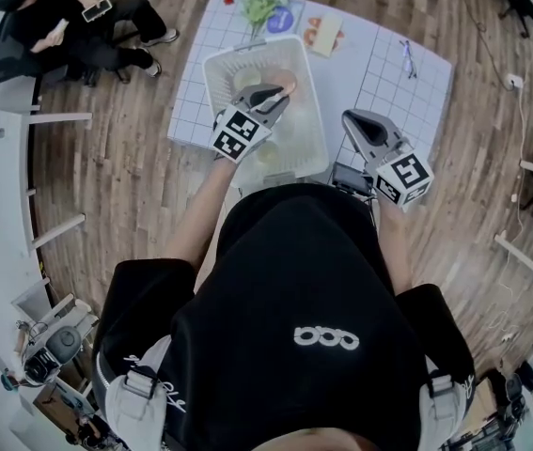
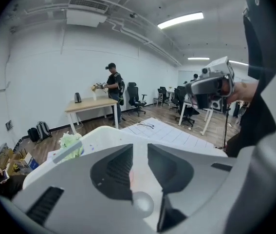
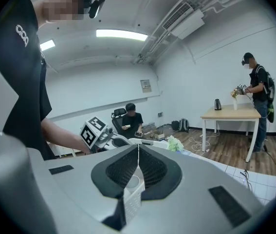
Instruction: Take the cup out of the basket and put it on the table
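Glossy white plastic basket [image 1: 212, 78] — wooden floor [image 1: 125, 167]

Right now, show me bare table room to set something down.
Widest free patch: the gridded mat between the basket and the glasses. A narrow strip lies left of the basket. The far edge, around the green bunch, is crowded.

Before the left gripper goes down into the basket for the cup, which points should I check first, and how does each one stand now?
1. Left gripper is above the basket: ok.
2. Left jaws apart with nothing gripped: ok, the left gripper view shows a gap between them.
3. Cup identified: cannot tell. A peach item lies near the jaw tips and a pale round item is beside it; neither is clearly a cup.
4. Bare spot on the table for setting the cup down: ok, to the right of the basket.
5. Right gripper is outside the basket with its jaws together: ok.
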### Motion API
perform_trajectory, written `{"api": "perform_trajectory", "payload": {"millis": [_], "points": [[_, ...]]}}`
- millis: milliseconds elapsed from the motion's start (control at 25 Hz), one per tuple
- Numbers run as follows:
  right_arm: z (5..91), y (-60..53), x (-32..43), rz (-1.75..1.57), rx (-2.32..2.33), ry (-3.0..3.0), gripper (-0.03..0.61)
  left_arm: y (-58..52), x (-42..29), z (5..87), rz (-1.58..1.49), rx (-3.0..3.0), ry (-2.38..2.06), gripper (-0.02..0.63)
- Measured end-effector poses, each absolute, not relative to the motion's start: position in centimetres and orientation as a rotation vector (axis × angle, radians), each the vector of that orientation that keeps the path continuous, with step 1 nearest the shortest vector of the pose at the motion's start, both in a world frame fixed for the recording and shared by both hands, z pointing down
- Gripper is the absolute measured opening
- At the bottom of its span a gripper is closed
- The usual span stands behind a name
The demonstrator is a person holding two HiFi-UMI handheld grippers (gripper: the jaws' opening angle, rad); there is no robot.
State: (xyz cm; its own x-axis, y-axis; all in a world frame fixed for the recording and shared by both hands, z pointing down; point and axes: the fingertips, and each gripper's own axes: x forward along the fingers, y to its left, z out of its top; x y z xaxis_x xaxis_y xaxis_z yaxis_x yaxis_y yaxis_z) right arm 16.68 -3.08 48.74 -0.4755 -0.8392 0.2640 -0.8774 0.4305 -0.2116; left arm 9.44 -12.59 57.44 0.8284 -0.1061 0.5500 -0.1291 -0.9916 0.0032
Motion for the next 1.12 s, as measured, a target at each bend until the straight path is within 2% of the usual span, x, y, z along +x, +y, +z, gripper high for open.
{"api": "perform_trajectory", "payload": {"millis": [40,80,400,560,840,1120], "points": [[48.9,-3.0,16.8,0.496,1.545,-2.552,0.025,-12.7,10.1,58.7,0.944,2.951,-0.172,0.104],[49.1,-2.9,17.0,0.503,1.548,-2.550,0.025,-12.8,10.6,59.9,1.004,2.939,-0.156,0.121],[50.4,-1.8,17.3,0.549,1.558,-2.535,0.025,-13.6,12.4,70.0,1.586,2.867,0.006,0.121],[50.7,-0.9,17.5,0.563,1.557,-2.527,0.025,-14.1,12.6,72.8,1.780,2.835,0.030,0.117],[51.3,-0.1,18.1,0.593,1.576,-2.502,0.025,-14.4,12.9,75.6,1.961,2.741,0.131,0.057],[51.4,0.2,18.6,0.587,1.577,-2.495,0.025,-14.7,13.0,76.1,1.988,2.733,0.129,0.043]]}}
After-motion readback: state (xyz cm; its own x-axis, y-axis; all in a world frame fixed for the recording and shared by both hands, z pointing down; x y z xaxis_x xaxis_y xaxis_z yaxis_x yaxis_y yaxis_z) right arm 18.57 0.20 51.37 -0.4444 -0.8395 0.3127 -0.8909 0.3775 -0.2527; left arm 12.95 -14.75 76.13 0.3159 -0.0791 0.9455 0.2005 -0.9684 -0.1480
